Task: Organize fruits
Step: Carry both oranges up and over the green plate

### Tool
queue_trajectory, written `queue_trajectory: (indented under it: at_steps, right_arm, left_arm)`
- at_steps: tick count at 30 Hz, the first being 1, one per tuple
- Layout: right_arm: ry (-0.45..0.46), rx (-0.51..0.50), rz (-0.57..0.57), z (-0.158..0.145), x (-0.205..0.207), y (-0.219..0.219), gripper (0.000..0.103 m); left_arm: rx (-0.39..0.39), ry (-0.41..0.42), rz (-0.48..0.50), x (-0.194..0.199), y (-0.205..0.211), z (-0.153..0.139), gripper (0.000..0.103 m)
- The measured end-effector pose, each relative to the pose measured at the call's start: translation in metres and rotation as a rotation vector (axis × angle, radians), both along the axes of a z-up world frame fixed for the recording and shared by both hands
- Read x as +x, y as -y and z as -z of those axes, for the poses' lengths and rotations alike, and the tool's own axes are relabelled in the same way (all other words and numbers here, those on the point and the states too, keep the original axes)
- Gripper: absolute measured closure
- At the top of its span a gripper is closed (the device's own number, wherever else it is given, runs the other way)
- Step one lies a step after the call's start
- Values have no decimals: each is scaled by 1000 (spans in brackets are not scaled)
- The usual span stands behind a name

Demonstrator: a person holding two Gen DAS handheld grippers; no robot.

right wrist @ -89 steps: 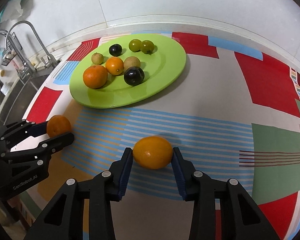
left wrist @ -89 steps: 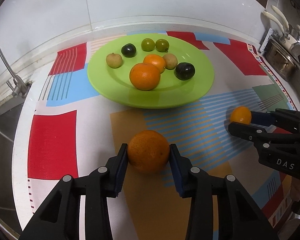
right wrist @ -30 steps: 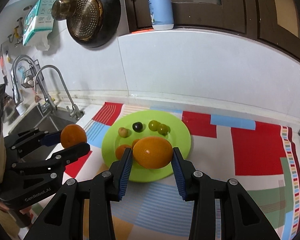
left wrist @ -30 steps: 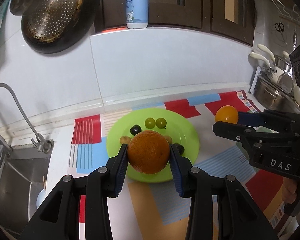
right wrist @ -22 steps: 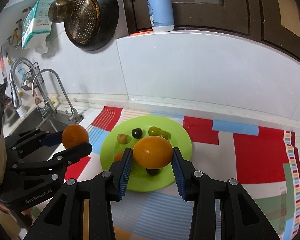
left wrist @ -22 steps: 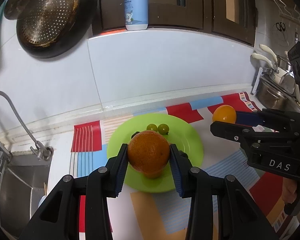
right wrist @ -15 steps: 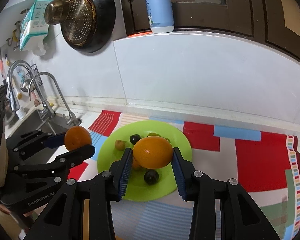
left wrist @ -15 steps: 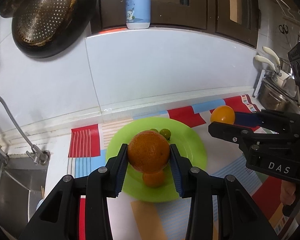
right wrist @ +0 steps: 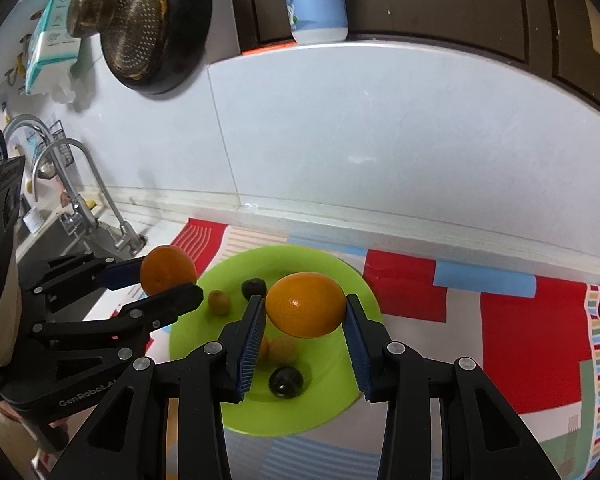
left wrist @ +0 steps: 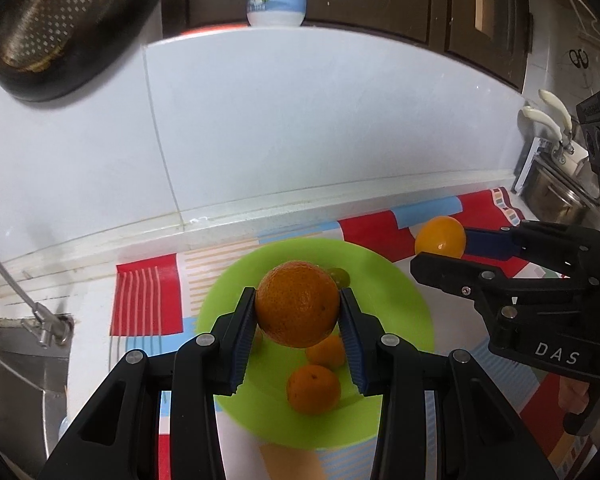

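Hovering above the green plate (left wrist: 404,304) with both loads up in the air: left gripper (left wrist: 298,314) clamped on a big orange (left wrist: 298,304), right gripper (right wrist: 305,312) clamped on a smoother orange (right wrist: 305,305). Already on the plate: two small oranges (left wrist: 314,389), dark plums (right wrist: 286,382) and little greenish fruit. Left to do, by the look of it: lowering both and letting go.

Your views show even, soft indoor light, a small glare spot on the yellow-orange fruit (right wrist: 305,305), slightly blurred green plate (left wrist: 404,292), strong fisheye bending and dark corners at your edges.
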State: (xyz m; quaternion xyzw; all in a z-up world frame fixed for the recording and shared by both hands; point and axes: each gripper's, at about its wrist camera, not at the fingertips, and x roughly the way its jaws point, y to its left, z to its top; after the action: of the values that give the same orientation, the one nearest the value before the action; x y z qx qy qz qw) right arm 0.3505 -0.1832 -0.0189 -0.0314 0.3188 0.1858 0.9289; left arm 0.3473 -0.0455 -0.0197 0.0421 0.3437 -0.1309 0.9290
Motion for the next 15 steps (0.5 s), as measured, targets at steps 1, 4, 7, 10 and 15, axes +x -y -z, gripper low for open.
queue_trajectory:
  at_steps: [1, 4, 7, 10, 15]
  right_arm:
    - [-4, -3, 2, 2, 3, 0, 63]
    - [-17, -7, 4, 7, 11, 1, 63]
    - [-32, -13, 3, 14, 20, 1, 63]
    - [-46, -16, 1, 20, 27, 0, 63]
    - [-78, -20, -5, 31, 39, -1, 63]
  left_arm:
    - [1, -6, 0, 3, 0, 2, 63]
    - [-1, -24, 1, 13, 2, 9, 63]
    - [1, -40, 1, 21, 3, 16, 63]
    - [8, -57, 2, 29, 3, 23, 63]
    - [20, -86, 6, 38, 4, 35, 63]
